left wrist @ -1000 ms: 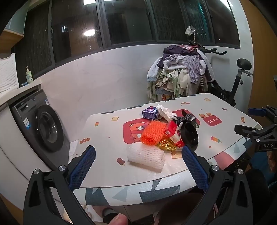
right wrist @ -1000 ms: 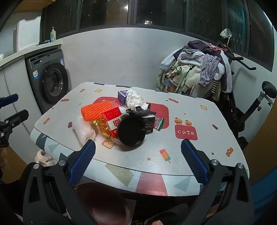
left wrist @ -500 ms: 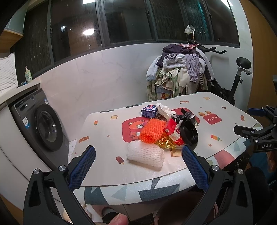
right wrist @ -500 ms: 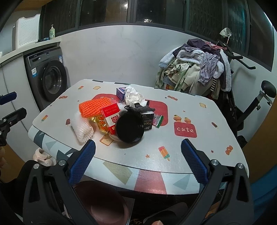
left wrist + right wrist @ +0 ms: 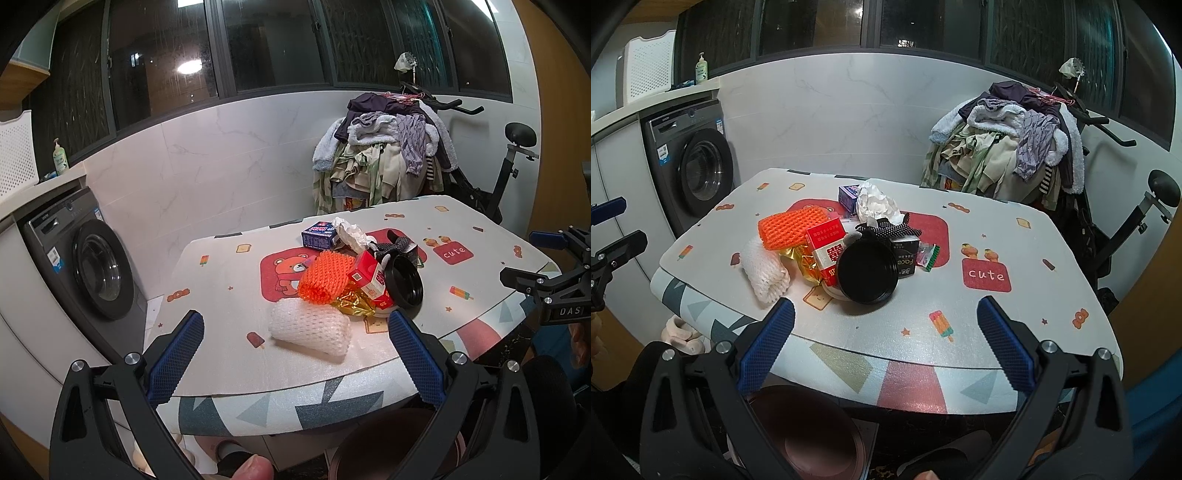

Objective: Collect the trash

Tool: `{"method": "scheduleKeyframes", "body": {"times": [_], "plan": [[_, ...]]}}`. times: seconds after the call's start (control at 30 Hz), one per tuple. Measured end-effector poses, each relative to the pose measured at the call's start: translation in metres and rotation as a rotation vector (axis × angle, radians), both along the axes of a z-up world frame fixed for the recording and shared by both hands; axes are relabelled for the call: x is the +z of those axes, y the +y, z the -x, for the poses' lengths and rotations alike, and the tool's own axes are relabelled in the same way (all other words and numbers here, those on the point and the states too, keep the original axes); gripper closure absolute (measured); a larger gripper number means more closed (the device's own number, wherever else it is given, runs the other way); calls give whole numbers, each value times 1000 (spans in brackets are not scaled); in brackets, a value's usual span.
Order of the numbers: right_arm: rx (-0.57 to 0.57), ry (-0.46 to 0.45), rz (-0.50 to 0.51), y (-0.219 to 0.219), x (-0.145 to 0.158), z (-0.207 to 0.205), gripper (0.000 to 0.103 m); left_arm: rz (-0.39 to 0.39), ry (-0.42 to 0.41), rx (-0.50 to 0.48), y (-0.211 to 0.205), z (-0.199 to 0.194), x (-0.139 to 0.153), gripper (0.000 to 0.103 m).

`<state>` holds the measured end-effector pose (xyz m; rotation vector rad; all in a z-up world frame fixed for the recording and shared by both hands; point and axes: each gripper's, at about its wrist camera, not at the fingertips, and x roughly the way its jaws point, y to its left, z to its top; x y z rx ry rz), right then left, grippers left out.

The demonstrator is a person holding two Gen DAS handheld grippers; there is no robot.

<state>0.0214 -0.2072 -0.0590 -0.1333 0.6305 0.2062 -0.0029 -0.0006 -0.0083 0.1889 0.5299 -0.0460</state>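
Note:
A heap of trash lies mid-table: white foam netting, orange foam netting, a red carton, gold foil, a black round lid, crumpled white tissue and a small blue box. My left gripper hangs open before the table's near edge, empty. My right gripper is open too, short of the lid. A dark reddish bin stands below the table edge.
The table has a patterned cover. A washing machine stands at the left. An exercise bike piled with clothes is behind the table. A fingertip shows at the bottom of the left wrist view.
Both grippers have drifted slightly closer to the table; the trash heap has not moved. Both stay open.

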Motion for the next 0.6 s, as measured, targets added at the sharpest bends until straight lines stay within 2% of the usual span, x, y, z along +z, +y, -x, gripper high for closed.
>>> {"method": "scheduleKeyframes", "body": {"times": [0.6], "plan": [[0,0,-1,0,0,0,6,0,1,1,0,-1,-1,5]]}}
